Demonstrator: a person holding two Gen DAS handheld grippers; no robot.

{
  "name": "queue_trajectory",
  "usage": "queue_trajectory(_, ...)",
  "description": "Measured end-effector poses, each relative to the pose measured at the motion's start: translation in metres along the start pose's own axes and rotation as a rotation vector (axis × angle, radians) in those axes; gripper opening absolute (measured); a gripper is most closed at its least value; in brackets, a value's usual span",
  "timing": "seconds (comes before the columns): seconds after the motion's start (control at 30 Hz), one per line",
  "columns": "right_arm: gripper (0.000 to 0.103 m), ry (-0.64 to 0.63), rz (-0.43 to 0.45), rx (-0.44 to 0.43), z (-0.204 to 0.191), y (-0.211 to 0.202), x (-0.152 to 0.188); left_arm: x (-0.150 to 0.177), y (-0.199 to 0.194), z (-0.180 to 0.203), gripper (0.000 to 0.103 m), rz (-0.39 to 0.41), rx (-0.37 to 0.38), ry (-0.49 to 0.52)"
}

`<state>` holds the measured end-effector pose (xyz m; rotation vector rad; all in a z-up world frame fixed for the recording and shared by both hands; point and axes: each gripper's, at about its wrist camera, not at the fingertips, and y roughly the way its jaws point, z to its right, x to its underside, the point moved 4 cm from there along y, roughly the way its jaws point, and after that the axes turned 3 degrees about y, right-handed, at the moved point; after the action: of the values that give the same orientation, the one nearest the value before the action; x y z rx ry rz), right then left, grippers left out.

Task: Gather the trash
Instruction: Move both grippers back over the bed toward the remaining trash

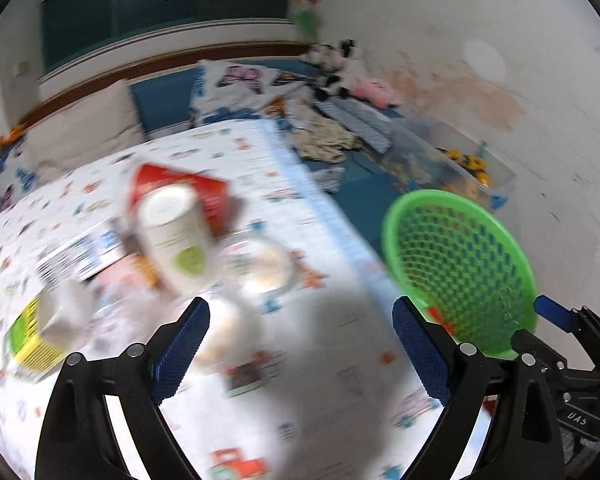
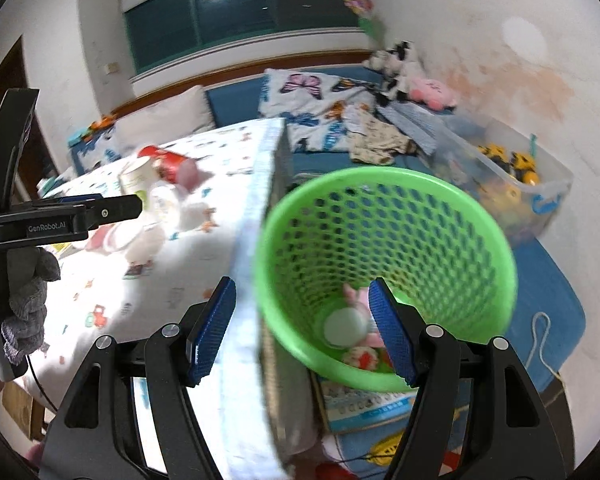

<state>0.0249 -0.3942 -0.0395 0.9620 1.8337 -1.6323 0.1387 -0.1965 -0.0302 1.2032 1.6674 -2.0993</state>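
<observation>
A green mesh bin (image 2: 388, 248) stands beside the table's right edge; it also shows in the left wrist view (image 1: 460, 264). Inside it lie a white lid (image 2: 344, 328) and pink and red wrappers (image 2: 360, 356). My right gripper (image 2: 302, 328) is open and empty above the bin's near rim. My left gripper (image 1: 300, 344) is open and empty above the table (image 1: 340, 360). Ahead of it lie a white paper cup (image 1: 172, 236), a red box (image 1: 204, 192), a clear plastic lid (image 1: 260, 264) and a yellow-green packet (image 1: 28, 340). The view is blurred.
A bed with pillows (image 2: 160, 120), clothes (image 2: 376, 136) and soft toys (image 2: 396, 64) lies beyond the table. A clear toy box (image 2: 512, 184) stands by the right wall. The left gripper (image 2: 60, 216) shows at the left edge of the right wrist view.
</observation>
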Motion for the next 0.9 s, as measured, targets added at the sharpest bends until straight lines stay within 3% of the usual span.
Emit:
queue_trajectory(0.5,0.069,-0.148,-0.038,-0.148,-0.109,0.038,-0.020,0.052,-0.038,-0.143,0.090,-0.005,-0.193,-0.253)
queue_trajectory(0.9,0.060,-0.201,-0.096,-0.275,-0.175,0.073,-0.033,0.075,-0.058,-0.208,0.090,0.000,-0.267,-0.376)
